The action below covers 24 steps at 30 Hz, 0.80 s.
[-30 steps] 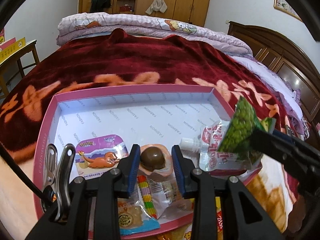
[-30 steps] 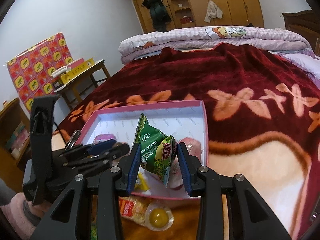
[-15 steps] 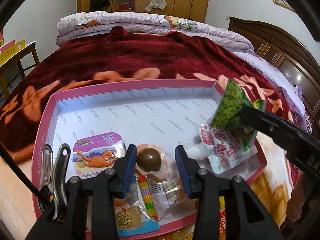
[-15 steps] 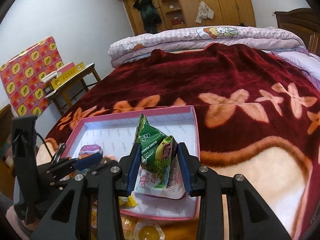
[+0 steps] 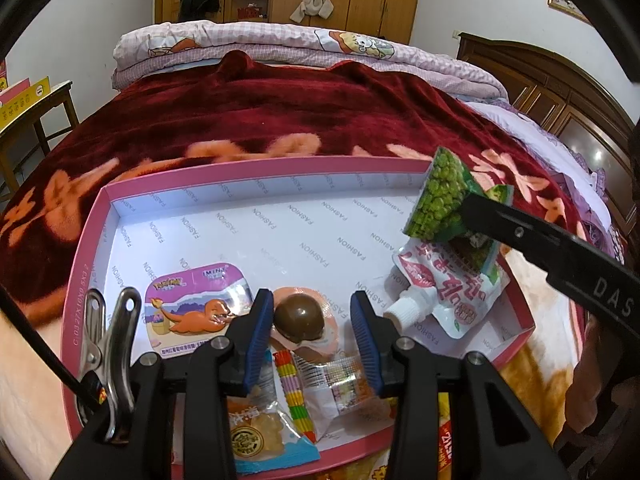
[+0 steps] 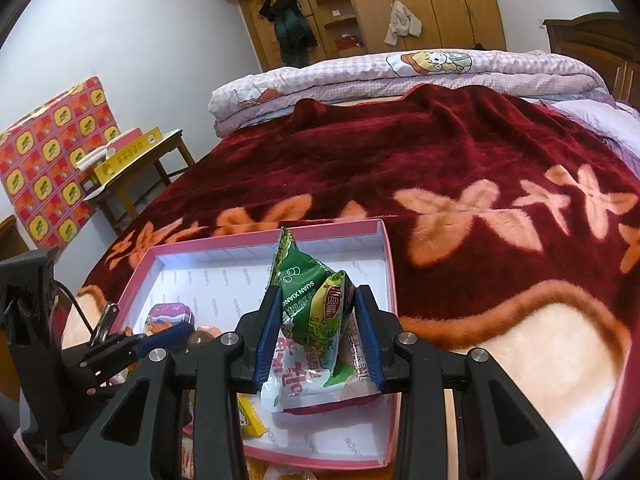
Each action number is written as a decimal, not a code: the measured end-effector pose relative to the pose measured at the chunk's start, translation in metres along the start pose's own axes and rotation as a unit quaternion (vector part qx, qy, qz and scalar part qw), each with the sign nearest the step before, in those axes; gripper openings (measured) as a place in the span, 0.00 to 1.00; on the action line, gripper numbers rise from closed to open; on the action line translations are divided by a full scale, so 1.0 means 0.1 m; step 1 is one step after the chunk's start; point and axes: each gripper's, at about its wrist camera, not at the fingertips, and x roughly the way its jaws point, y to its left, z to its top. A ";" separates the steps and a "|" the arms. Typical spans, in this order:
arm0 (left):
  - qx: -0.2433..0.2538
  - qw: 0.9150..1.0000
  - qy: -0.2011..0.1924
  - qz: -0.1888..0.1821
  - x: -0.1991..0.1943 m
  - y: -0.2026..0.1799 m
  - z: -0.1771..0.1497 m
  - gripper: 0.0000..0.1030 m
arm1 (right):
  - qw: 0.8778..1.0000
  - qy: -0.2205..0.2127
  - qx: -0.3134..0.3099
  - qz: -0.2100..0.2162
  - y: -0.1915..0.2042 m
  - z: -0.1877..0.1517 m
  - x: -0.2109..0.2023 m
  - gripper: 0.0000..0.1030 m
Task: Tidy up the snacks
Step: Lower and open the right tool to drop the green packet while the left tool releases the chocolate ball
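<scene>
A shallow pink box (image 5: 260, 165) with a white printed floor lies on the bed. My left gripper (image 5: 310, 322) stands open low over its near side, straddling a chocolate ball in a pink cup (image 5: 298, 317); the pads do not press on it. My right gripper (image 6: 316, 320) is shut on a green pea snack packet (image 6: 308, 292), held upright above the box's right part. In the left wrist view that packet (image 5: 438, 204) hangs over a white and red spouted pouch (image 5: 452, 292), with the right gripper (image 5: 470, 210) reaching in from the right. The left gripper (image 6: 168, 334) shows at lower left in the right wrist view.
Also in the box are a purple cartoon mint pack (image 5: 196, 312), a rainbow candy strip (image 5: 294, 392), a clear candy bag (image 5: 336, 380) and a blue-edged gummy packet (image 5: 260, 436). More packets (image 5: 448, 444) lie under the near rim. The red flowered blanket (image 6: 460, 152) stretches beyond; a small table (image 6: 132, 160) stands left.
My left jaws have widened off the chocolate cup. The right gripper has carried the green packet a little farther in over the box's right side.
</scene>
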 end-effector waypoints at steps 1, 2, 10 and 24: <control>0.000 1.000 0.000 0.000 0.00 0.00 0.00 0.41 | 1.000 0.001 -0.001 0.003 0.01 0.00 0.01 0.37; 0.000 1.000 0.000 0.000 0.00 0.00 0.00 0.41 | 1.000 0.001 -0.002 0.005 0.01 0.00 0.01 0.37; -0.004 1.000 0.000 -0.002 0.00 0.01 -0.01 0.41 | 1.000 -0.011 -0.019 0.010 0.09 0.01 -0.03 0.57; -0.012 1.000 -0.008 -0.013 -0.20 0.03 -0.02 0.41 | 0.999 -0.014 -0.020 0.025 0.18 -0.08 -0.22 0.61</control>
